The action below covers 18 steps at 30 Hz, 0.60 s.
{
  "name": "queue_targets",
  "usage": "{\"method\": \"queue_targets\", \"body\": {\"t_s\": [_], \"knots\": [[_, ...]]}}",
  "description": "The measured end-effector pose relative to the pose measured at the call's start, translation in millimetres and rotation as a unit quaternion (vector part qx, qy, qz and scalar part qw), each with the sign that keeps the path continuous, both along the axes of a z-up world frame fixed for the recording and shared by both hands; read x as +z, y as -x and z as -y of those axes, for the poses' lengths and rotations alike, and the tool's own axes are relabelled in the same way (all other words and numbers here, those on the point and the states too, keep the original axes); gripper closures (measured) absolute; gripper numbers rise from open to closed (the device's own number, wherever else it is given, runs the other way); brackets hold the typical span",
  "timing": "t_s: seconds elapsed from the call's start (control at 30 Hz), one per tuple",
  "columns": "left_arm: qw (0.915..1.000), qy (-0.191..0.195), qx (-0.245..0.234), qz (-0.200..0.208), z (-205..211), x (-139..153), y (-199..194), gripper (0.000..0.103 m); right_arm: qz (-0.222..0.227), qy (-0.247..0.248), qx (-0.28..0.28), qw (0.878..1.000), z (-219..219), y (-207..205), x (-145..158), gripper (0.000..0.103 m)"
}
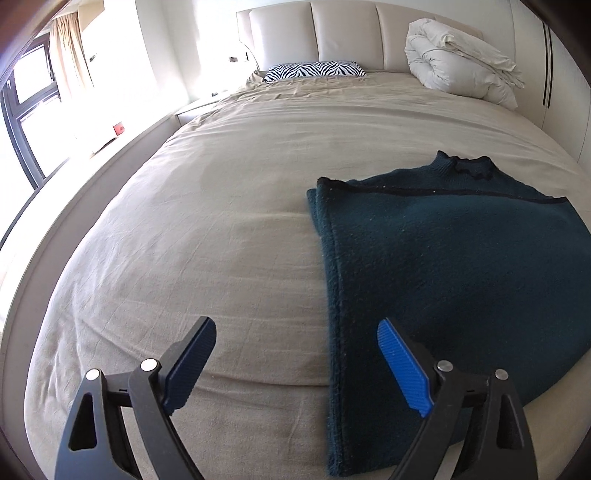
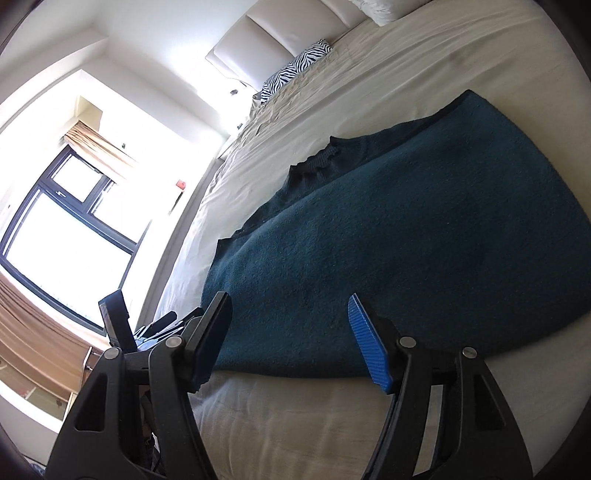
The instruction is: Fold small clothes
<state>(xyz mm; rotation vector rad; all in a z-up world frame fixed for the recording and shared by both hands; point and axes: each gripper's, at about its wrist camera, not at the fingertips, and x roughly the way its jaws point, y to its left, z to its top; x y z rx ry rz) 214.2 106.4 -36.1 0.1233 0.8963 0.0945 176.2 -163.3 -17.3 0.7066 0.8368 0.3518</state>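
While the sweater (image 1: 443, 236) lies flat and partly folded on the bed (image 1: 207, 206), the left hand-held gripper (image 1: 295, 360) and the right hand-held gripper (image 2: 290, 334) hang above its near edge, both wide open and empty. If a jaw catches only the top layer, or also pinches the sheet, the fold can come out crooked.

Beige bed (image 1: 221, 229); zebra pillow (image 1: 314, 71) by padded headboard (image 1: 347, 33), rolled white duvet (image 1: 458, 62), window (image 2: 66, 236) left.
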Motion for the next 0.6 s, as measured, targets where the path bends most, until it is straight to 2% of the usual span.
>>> {"method": "queue_targets", "body": {"t_s": [0.27,0.5,0.6], "knots": [[0.9987,0.047,0.002,-0.019,-11.5,-14.9,3.7,0.012,-0.006,0.002,0.018,1.0,-19.9,-6.0,2.9,0.038],[0.9982,0.057,-0.001,-0.02,-9.9,-17.7,3.6,0.012,-0.014,-0.001,0.033,0.999,-30.8,-11.9,-3.0,0.038],[0.9953,0.093,-0.008,-0.026,-12.4,-18.9,0.5,0.012,-0.017,-0.005,0.038,0.999,-31.4,-12.4,-4.5,0.038]]}}
